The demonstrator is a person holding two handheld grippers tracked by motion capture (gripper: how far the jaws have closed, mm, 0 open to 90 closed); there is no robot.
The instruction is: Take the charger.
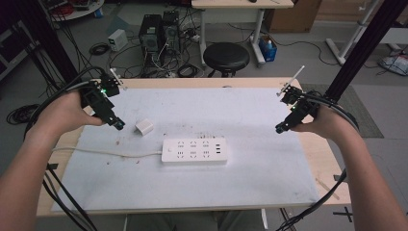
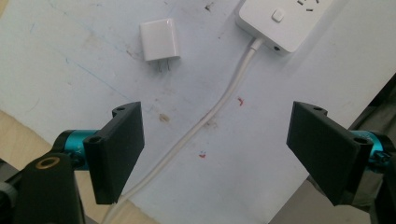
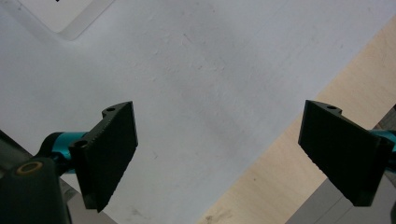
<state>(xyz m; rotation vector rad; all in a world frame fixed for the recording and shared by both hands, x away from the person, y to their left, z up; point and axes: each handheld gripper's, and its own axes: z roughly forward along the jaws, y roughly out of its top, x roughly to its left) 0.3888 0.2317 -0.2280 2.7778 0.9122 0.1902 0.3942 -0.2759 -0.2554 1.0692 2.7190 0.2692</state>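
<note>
Nothing looks started: both the left gripper and right gripper hover agape and empty, the white charger lying unplugged beside the power strip

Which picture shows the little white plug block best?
The left gripper view: the white charger looks big there, lying flat with its metal prongs showing. The high view shows it small, beside the power strip.

White charger lies just beside white power strip
</note>
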